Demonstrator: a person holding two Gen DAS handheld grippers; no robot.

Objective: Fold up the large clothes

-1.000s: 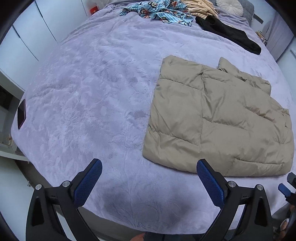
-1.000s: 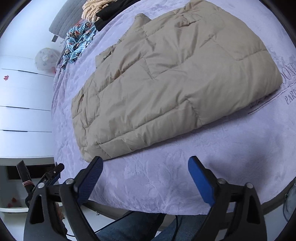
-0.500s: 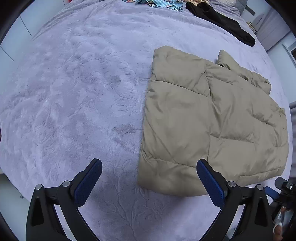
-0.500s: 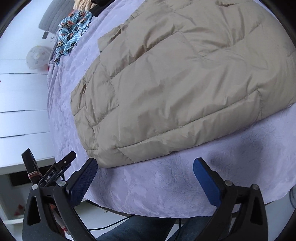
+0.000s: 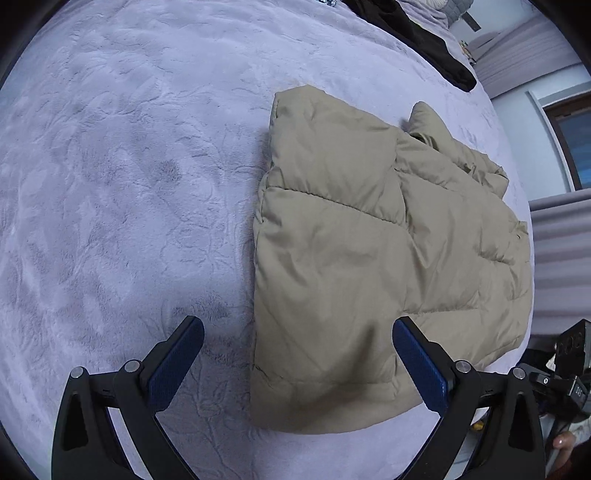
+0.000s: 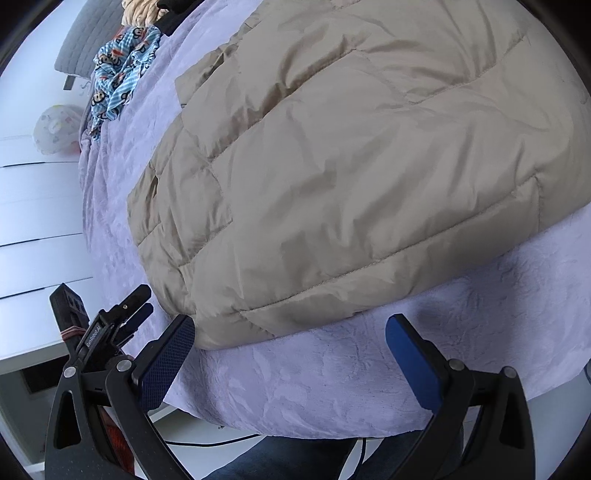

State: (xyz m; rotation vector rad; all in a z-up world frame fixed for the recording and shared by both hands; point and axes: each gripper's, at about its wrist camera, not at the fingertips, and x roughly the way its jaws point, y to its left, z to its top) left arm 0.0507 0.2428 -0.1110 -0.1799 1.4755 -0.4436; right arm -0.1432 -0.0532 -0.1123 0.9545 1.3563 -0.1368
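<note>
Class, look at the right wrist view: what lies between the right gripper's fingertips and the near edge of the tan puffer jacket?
Only bare lilac bedspread separates the open right gripper from the tan puffer jacket.

Under me is the bed, spread with a lilac plush cover embossed in a leafy pattern. The tan quilted jacket lies folded flat on it by the near edge, which I see running under the hem in my right view. Beyond the jacket, toward the far end, a black garment lies on the cover, and a blue cartoon-print cloth sits bunched, with some pale yellow fabric just past it.
</note>
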